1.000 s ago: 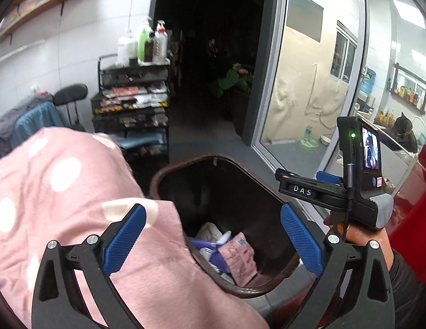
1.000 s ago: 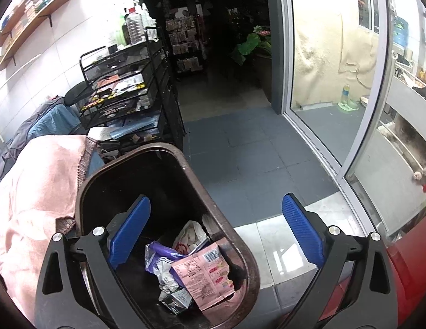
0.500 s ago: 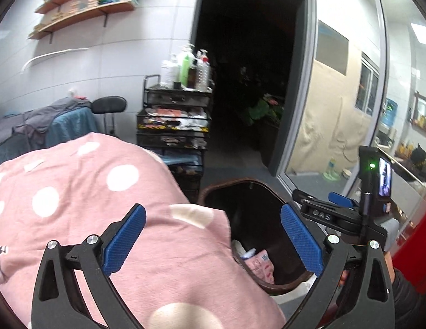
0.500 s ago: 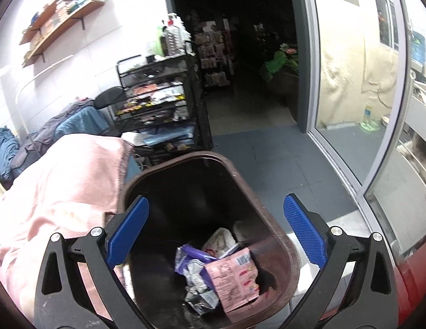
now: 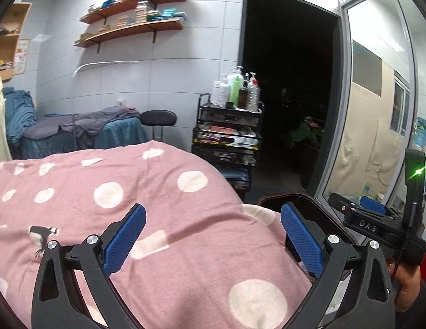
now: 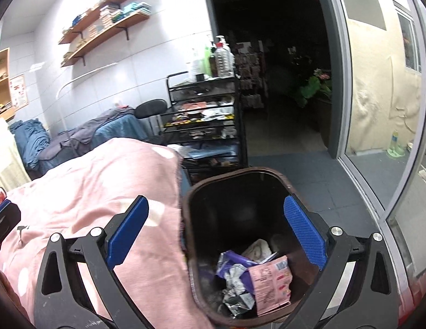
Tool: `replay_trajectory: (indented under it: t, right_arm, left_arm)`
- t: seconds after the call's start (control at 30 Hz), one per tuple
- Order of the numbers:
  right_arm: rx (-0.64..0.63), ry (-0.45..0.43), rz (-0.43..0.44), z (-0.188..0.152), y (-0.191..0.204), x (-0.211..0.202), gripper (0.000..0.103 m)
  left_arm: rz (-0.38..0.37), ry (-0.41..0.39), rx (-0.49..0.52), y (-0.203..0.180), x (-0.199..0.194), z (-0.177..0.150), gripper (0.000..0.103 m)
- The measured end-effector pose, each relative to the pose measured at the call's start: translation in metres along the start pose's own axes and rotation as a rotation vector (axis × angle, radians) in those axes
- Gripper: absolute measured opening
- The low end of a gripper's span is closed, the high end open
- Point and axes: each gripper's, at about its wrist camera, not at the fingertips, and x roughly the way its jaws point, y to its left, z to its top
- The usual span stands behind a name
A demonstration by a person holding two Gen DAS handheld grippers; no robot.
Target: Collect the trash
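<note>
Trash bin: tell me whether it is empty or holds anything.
Not empty. The trash bin holds a pink packet and crumpled wrappers at its bottom.

bins: 1 point(image 6: 240, 181) | blankets: 1 point(image 6: 103, 192) | carts: 1 point(image 6: 204, 126) | wall shelves: 2 point(image 5: 130, 27)

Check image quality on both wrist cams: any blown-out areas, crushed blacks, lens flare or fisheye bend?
Left wrist: the doorway is crushed to black, a green LED on the right gripper's unit flares into a streak, and the door frame bows. Right wrist: the white wall is blown out, the trash bin interior is dark but its wrappers stay readable; edges bend hard.
</note>
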Motion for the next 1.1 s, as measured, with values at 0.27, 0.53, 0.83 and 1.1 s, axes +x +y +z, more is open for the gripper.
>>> replay_trajectory:
  t: [0.27,0.53,0.83,1.1]
  right_arm:
    - [-0.05,-0.035,0.054,-0.008,0.03,-0.021,0.097]
    - [-0.091,-0.071,0.099,-0.023,0.053,-0.039,0.097]
    - [-0.082,-0.14,0.135,-0.029,0.066,-0.068,0.097]
    - [-0.113,-0.176,0.162,-0.027,0.076,-0.081,0.097]
  left_arm:
    - [0.072,-0.035,-0.048,0.025,-0.024,-0.006,0.098]
    - [0.216,-0.106,-0.037,0.029,-0.061,-0.018,0.098]
    - [0.243,-0.131,-0.069,0.036,-0.082,-0.024,0.098]
    - [0.263,-0.15,-0.084,0.044,-0.087,-0.025,0.098]
